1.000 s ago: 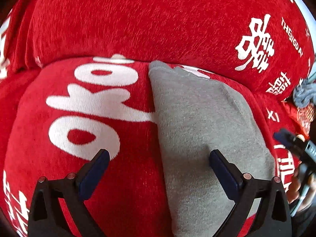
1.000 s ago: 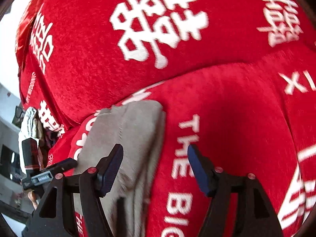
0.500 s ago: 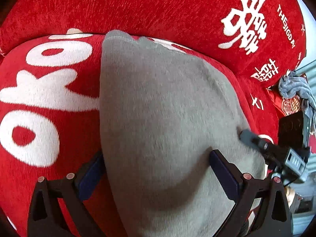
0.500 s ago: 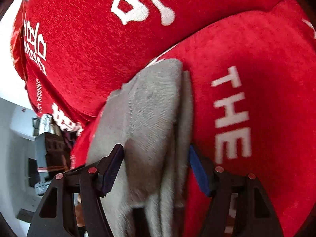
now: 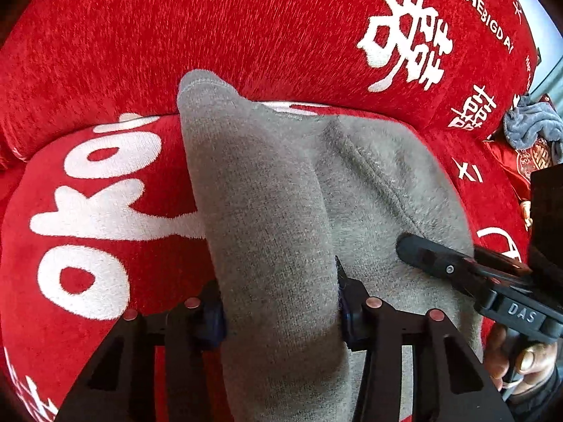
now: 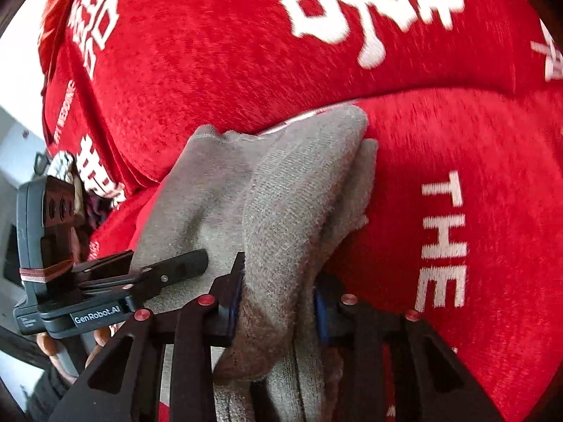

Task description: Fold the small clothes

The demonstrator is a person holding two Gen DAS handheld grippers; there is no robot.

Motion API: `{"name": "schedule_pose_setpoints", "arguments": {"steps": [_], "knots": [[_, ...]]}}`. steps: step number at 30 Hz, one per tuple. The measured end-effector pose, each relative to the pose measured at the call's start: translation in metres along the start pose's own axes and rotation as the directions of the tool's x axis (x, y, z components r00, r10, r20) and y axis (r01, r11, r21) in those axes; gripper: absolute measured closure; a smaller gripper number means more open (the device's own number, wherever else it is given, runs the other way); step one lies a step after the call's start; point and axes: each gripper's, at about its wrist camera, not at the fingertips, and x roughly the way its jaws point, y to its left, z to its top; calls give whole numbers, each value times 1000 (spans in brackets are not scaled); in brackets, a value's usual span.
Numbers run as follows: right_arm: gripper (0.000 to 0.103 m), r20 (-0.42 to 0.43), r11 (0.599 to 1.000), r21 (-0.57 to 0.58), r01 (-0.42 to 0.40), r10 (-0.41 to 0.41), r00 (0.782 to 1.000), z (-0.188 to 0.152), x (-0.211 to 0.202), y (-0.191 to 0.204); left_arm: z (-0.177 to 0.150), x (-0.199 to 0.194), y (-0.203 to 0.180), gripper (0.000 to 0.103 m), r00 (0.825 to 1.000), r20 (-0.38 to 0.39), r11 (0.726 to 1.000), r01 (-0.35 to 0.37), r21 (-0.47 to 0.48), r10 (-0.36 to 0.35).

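Observation:
A small grey knit garment [image 5: 380, 183] lies on a red seat cushion [image 5: 105, 183] printed with white letters. In the left wrist view my left gripper [image 5: 279, 302] is closing, and its blue pads squeeze a raised ridge of the garment's left side. In the right wrist view my right gripper [image 6: 278, 299] is also closing on a bunched fold of the same garment [image 6: 299, 190] at its right edge. Each gripper shows in the other's view: the right gripper's finger [image 5: 422, 253] rests on the cloth, and the left gripper's finger [image 6: 176, 267] does too.
The red backrest [image 5: 246, 28] rises right behind the garment. A bluish-grey cloth [image 5: 531, 126] lies at the sofa's far right end. A person's hand [image 5: 520, 362] holds the right gripper's handle. More crumpled fabric [image 6: 63, 165] sits beyond the sofa's left end.
Both grippers slid inward over the grey garment, then narrowed from wide open until their pads pinched it. The cloth between each pair of pads now stands up in a ridge.

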Motion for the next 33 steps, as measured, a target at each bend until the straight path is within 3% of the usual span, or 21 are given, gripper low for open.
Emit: {"name": "schedule_pose_setpoints", "arguments": {"steps": [20, 33], "knots": [[69, 44, 990, -124, 59, -54, 998, -22, -36, 68, -42, -56, 0, 54, 995, 75, 998, -63, 10, 62], [69, 63, 985, -158, 77, -68, 996, -61, -54, 98, -84, -85, 1, 54, 991, 97, 996, -89, 13, 87]]}}
